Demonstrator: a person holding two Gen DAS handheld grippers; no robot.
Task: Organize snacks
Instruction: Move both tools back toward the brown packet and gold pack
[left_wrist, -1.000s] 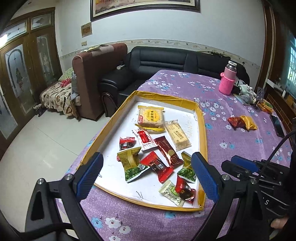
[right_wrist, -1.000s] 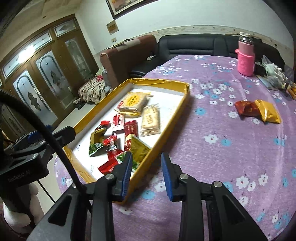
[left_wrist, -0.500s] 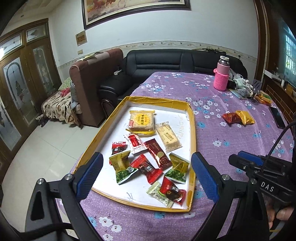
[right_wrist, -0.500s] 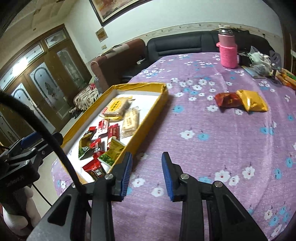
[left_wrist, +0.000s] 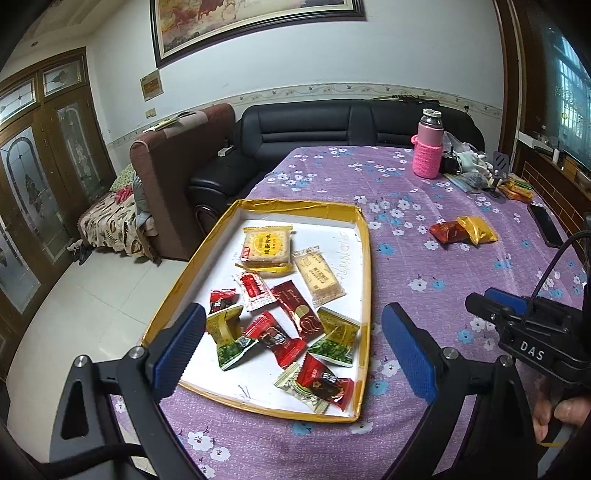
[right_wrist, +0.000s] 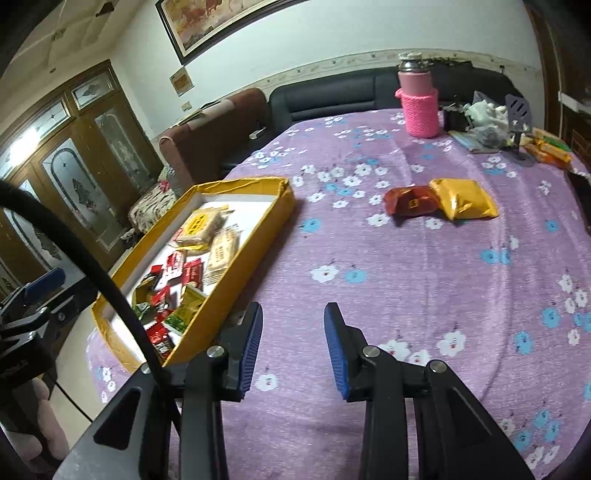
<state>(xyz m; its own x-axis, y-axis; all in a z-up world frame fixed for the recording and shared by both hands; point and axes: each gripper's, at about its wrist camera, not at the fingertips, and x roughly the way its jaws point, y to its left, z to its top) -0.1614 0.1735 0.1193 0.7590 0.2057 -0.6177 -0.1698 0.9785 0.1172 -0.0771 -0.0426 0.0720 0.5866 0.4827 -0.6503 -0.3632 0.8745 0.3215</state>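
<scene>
Where the two wrist cameras look: along blue-padded tongs over a table under a purple flowered cloth (right_wrist: 388, 266).

Left tongs (left_wrist: 291, 352): released, the pads spread wide with nothing between them, held above the near end of the tray.

Right tongs (right_wrist: 293, 345): parted by a narrow gap, nothing between the pads, only bare cloth beneath; the tray's long wall lies at 10 o'clock from the tips.

Tray (left_wrist: 365, 266): shallow, with a white floor and yellow walls, on the cloth at the table's left side.

Snacks in the tray: a square cracker pack (left_wrist: 266, 246) at the far end, a long pale biscuit pack (left_wrist: 319, 277) at 4 o'clock from it, a white and red sachet (left_wrist: 255, 290), a dark red bar (left_wrist: 298, 314), and small red, green and gold packets clustered at the near end, some overlapping.

Snacks outside the tray: a red packet (right_wrist: 412, 201) and a gold packet (right_wrist: 463, 198) touching side by side on the cloth, at 1 o'clock from the right tongs and well apart from the tray.

Far end of the table: a flask in a pink knitted sleeve (right_wrist: 419, 105), upright, with small clutter at 3 o'clock from it.

Person: fingers (left_wrist: 561, 415) on the right tool's handle, seen at the lower right of the left view.
</scene>
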